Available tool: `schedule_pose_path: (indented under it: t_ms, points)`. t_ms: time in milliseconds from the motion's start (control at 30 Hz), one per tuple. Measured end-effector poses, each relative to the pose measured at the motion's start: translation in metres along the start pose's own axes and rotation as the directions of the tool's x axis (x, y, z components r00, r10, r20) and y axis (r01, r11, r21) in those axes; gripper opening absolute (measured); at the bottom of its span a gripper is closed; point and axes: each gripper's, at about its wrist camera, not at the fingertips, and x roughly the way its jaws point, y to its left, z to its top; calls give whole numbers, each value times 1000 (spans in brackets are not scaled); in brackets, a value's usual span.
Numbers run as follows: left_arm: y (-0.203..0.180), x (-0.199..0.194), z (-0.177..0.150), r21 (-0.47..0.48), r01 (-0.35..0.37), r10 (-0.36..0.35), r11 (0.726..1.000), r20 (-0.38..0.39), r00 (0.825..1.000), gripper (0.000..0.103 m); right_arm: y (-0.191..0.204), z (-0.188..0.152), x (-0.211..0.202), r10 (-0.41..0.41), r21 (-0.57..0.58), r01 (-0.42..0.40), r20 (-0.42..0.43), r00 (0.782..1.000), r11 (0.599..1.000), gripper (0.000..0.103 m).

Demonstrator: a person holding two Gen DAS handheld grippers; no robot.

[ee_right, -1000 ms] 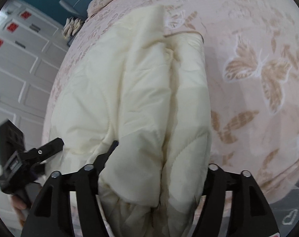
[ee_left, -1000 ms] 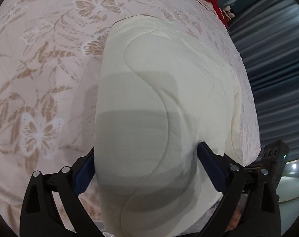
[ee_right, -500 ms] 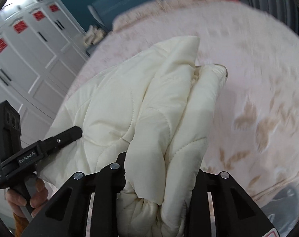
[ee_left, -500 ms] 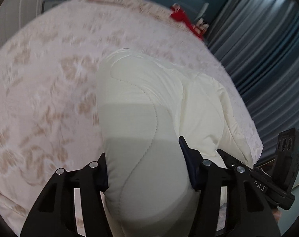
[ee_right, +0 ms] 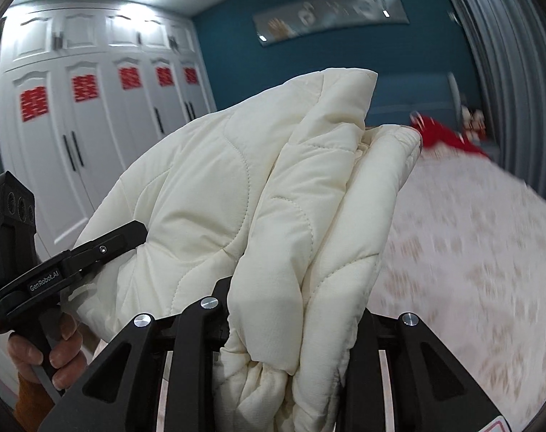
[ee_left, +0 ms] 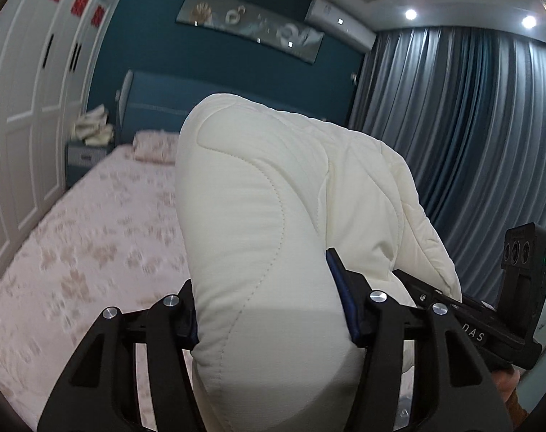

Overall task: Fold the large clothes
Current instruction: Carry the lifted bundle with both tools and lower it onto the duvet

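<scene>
A cream quilted padded garment (ee_left: 265,223) is held up in the air above the bed by both grippers. My left gripper (ee_left: 269,309) is shut on one thick folded edge of it. My right gripper (ee_right: 291,309) is shut on a bunched, layered edge of the same garment (ee_right: 280,198). The left gripper also shows at the left of the right wrist view (ee_right: 103,248), a hand on its handle. The right gripper shows at the right of the left wrist view (ee_left: 453,309). The garment hides both sets of fingertips.
The bed (ee_left: 75,252) with its pink floral cover lies below, headboard (ee_left: 157,97) and pillow (ee_left: 154,145) at the far end. White wardrobes (ee_right: 75,136) line one side, grey curtains (ee_left: 471,144) the other. A red item (ee_right: 446,136) lies on the bed's far corner.
Both grippers have lifted and tilted up with the garment. It has left the bed surface and now hangs in the air; the views now show the walls and headboard.
</scene>
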Motion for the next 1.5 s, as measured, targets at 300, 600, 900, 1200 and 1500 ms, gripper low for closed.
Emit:
schedule_pose_path:
  t_ms: [300,600,900,1200,1500]
  points:
    - [49,0,22,32,-37,33,999,107,994,56,31,30,56,56,-79,-52,45,997,996,27]
    - [134,97,-60,-61,-107,99,992,-119,988,56,0,-53,186,15,-26,-20,-205,979,999,27]
    - [188,157,-159,-156,-154,100,976,-308,946,56,-39,-149,261,1,49,20,-401,916,999,27]
    - [217,151,-213,-267,-241,111,933,-424,899,73,-60,-202,271,35,188,68,-497,867,980,52]
    - [179,82,-165,-89,-438,366,894,-418,832,78,-55,-153,174,-61,171,152,-447,892,973,60]
